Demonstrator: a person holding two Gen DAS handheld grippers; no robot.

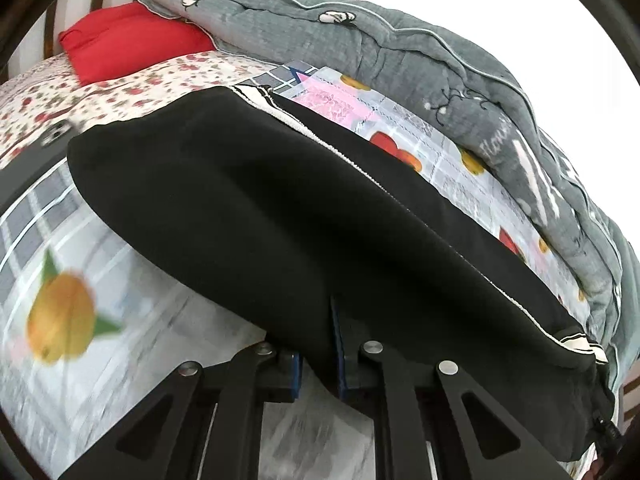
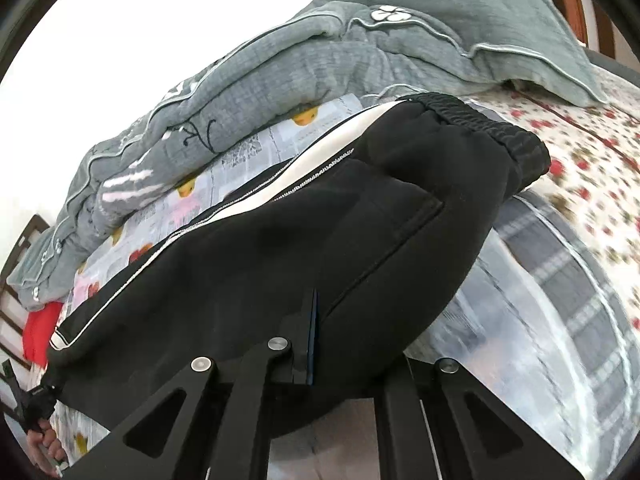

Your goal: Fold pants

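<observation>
Fingers [image 1: 338, 344] pinching pants [image 1: 280, 216], quilt [image 1: 400, 60] beside

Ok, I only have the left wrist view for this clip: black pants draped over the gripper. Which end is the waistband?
Observer: The right wrist view shows the elastic waistband at the end far from the left gripper, beside the floral sheet.
Operator: Is the right gripper holding anything?
Observer: It looks closed on the pants. One finger of the right gripper shows and the other is hidden under the cloth.
Operator: Which face is up?
Observer: A stitched pocket faces up just below the waistband.
</observation>
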